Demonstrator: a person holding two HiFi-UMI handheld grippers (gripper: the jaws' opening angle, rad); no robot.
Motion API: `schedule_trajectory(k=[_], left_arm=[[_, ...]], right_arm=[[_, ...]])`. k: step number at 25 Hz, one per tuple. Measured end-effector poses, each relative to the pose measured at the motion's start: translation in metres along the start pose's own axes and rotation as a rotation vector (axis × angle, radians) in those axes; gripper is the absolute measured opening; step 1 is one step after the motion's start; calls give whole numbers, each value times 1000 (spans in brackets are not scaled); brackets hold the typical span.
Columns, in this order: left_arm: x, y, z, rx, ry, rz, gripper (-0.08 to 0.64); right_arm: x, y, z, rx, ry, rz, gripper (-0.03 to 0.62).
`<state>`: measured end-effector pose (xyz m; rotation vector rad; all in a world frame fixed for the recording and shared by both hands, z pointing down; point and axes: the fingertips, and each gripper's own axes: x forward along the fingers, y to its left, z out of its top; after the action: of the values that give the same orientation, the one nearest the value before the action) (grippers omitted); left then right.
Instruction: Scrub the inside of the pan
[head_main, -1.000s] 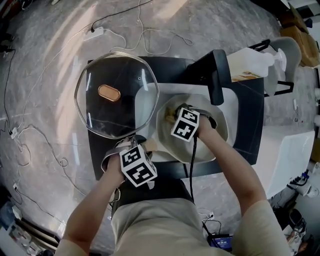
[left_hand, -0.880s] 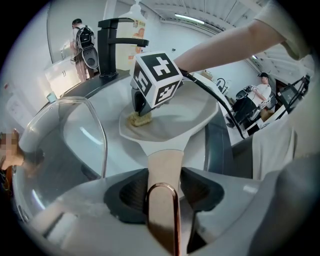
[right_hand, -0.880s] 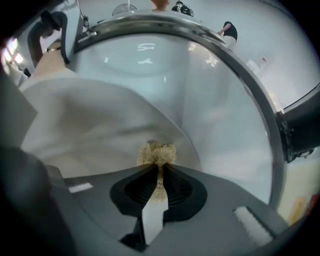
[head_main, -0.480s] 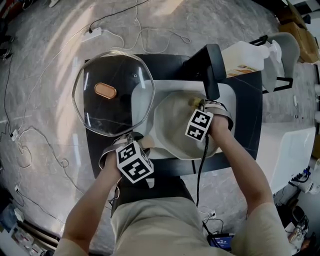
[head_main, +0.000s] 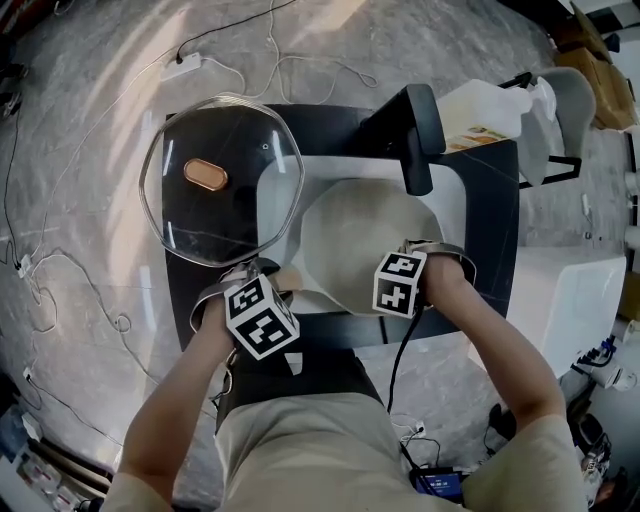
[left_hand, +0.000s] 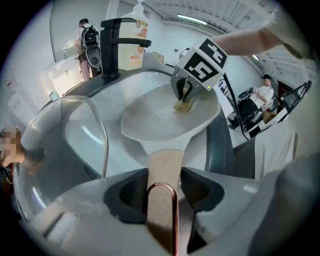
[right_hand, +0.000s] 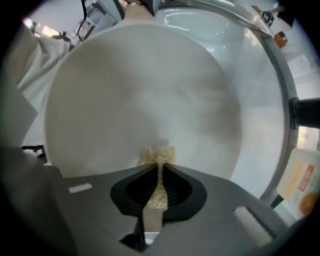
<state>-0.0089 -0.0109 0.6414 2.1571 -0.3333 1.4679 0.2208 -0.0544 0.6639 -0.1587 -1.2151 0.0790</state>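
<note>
A pale cream pan (head_main: 355, 235) lies in the white sink (head_main: 455, 205); its bowl fills the right gripper view (right_hand: 140, 95). My left gripper (head_main: 275, 280) is shut on the pan's tan handle (left_hand: 163, 172) at the pan's near left. My right gripper (head_main: 405, 265) is shut on a yellowish scrub pad (right_hand: 158, 156), pressed against the pan's inner surface near its near right rim. In the left gripper view the pad (left_hand: 183, 104) shows under the right gripper (left_hand: 186, 95) at the pan's far side.
A glass lid (head_main: 220, 180) with a copper knob lies left of the pan, partly over the sink. A black tap (head_main: 415, 140) rises behind the sink, a soap bottle (head_main: 490, 120) beside it. Cables (head_main: 60, 270) run over the grey floor.
My right gripper has swept the scrub pad from the pan's middle to its far right side, then down to the near right rim. The left gripper kept its hold on the handle.
</note>
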Motion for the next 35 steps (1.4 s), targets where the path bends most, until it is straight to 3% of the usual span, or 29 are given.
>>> schedule_trajectory(k=[6, 11, 15, 18, 20, 22, 24, 26, 27, 35], left_arm=[[0, 0, 0, -1, 1, 4, 212], [2, 1, -4, -1, 13, 4, 212], [2, 0, -4, -3, 16, 0, 212], [3, 1, -4, -4, 21, 0, 212], [3, 0, -4, -4, 22, 0, 212], [3, 0, -5, -2, 22, 0, 212], [3, 0, -5, -1, 24, 2, 212], [2, 0, -5, -2, 26, 2, 212], [2, 0, -5, -1, 27, 3, 212], [0, 0, -1, -1, 12, -5, 212]], right_arm=[[-32, 52, 51, 71, -250, 300, 34], [-46, 48, 94, 144, -431, 359, 32], [-59, 22, 133, 260, -625, 342, 32], [-64, -1, 153, 294, -735, 268, 34], [-62, -15, 159, 274, -757, 171, 34], [-58, -31, 162, 224, -763, 31, 34], [-52, -52, 164, 120, -755, -166, 34], [-45, -71, 163, 10, -712, -349, 35], [-40, -79, 162, -17, -683, -399, 35], [5, -123, 112, 61, -426, -476, 35]])
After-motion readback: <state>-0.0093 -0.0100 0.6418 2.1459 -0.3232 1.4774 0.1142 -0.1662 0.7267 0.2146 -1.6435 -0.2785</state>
